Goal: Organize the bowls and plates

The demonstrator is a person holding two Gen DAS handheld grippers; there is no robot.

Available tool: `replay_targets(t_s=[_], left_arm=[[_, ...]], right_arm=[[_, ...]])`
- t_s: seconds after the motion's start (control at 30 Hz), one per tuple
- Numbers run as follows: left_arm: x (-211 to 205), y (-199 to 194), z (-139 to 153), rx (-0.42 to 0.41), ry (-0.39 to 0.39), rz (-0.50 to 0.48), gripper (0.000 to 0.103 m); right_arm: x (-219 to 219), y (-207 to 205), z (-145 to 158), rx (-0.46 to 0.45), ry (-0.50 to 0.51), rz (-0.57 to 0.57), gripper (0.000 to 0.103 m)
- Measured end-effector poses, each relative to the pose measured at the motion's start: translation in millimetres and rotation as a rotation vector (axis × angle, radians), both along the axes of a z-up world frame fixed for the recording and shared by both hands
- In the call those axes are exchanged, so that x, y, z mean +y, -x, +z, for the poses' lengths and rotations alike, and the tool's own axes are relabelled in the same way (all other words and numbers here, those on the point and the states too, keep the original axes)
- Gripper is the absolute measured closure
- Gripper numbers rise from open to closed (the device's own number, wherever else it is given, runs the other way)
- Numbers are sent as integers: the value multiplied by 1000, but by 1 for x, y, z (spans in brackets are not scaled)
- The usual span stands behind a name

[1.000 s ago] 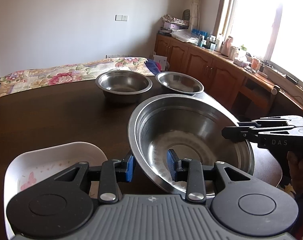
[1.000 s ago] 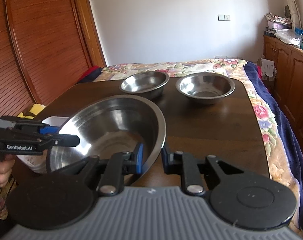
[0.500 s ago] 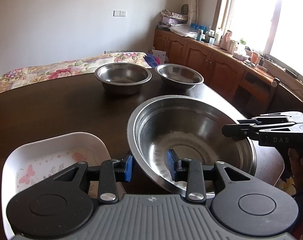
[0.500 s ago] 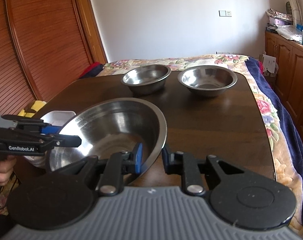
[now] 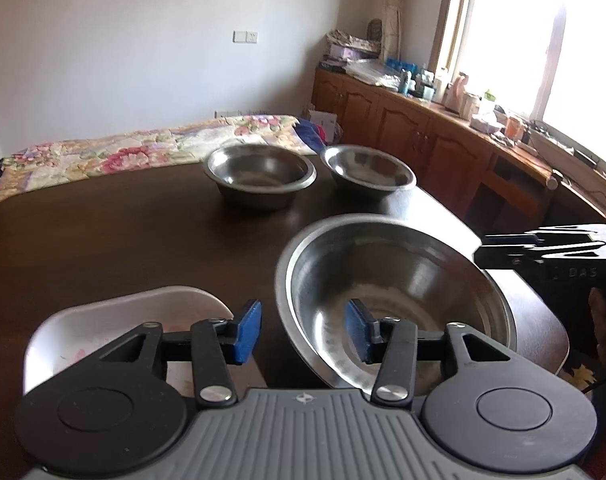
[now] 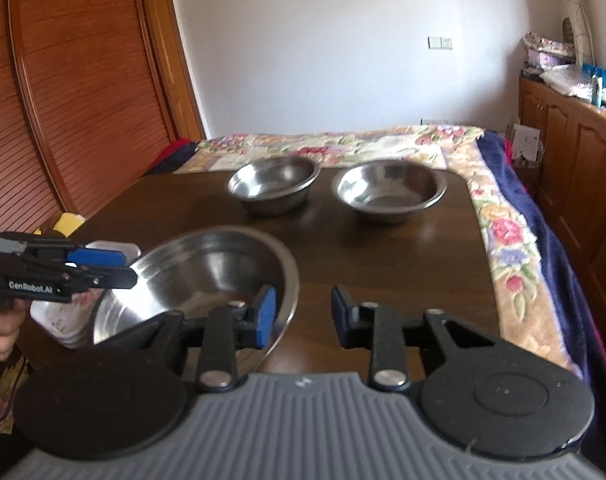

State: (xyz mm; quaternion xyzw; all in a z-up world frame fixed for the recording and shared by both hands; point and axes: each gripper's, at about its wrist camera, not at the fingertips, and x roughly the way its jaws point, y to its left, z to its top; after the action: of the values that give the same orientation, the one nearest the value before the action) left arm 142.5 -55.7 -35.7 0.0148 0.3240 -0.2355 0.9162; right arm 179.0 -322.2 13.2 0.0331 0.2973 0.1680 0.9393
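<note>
Silver steel bowls (image 5: 391,292) on dark brown table (image 5: 123,240); white dish (image 5: 115,320); floral bedspread (image 6: 343,146); blue gripper pads (image 5: 245,330).

the left gripper (image 5: 301,330) has black scissor-like link arms with silver pivot screws, blue pads on its fingertips (image 5: 247,332) and a ribbed grey body flanked by two black discs. the right gripper (image 6: 301,316) is built the same. seen from its side at 9 o'clock, white "genrobot.ai" lettering; at 3 o'clock, "das".
</note>
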Motion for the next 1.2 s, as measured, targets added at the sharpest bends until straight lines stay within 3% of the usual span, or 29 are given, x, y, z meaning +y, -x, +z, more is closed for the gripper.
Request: replay_targets(t_s=[0.53,1.2], left_arm=[[15,-30,40,-103,-37,72,25],[-2,-109,44,-107,-118,126,24]], right_arm=[[-11,-38,47,-98,68,27,69],[18,-120,51,-77,112,126,63]])
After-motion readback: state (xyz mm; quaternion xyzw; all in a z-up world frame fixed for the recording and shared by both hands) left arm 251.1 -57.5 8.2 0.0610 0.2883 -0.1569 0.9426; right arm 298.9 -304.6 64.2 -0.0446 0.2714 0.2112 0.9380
